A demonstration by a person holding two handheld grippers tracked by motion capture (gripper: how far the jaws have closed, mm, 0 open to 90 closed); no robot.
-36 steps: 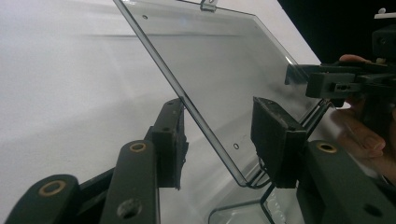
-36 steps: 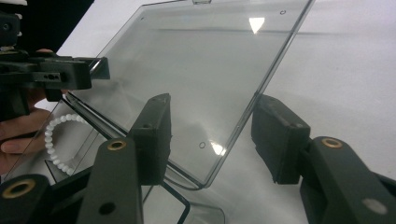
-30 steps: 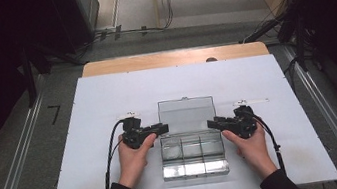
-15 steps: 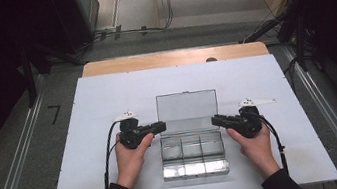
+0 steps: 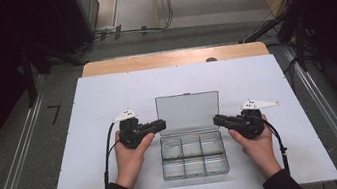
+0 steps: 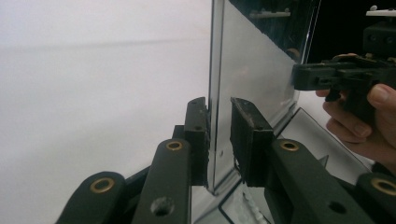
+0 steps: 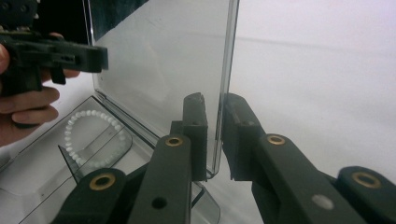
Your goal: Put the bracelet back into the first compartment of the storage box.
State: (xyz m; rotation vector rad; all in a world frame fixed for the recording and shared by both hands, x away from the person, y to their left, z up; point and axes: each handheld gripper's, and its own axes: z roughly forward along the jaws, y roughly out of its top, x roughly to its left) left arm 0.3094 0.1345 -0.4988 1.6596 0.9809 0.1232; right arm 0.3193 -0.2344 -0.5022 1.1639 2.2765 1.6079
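Clear plastic makes up the compartment box [image 5: 194, 161] we see near the front edge of the white table [image 5: 84, 117], its lid [image 5: 188, 112] standing upright at the far side. We hold the left gripper [image 5: 161, 124] at the lid's left edge and the right gripper [image 5: 216, 119] at its right edge. Both pairs of jaws have just been closing, and the lid's edge now sits between them: in each gripper view one pad lies against the plastic while a thin gap seems to remain at the other. A white bead bracelet [image 7: 91, 135] lies in a compartment of the box
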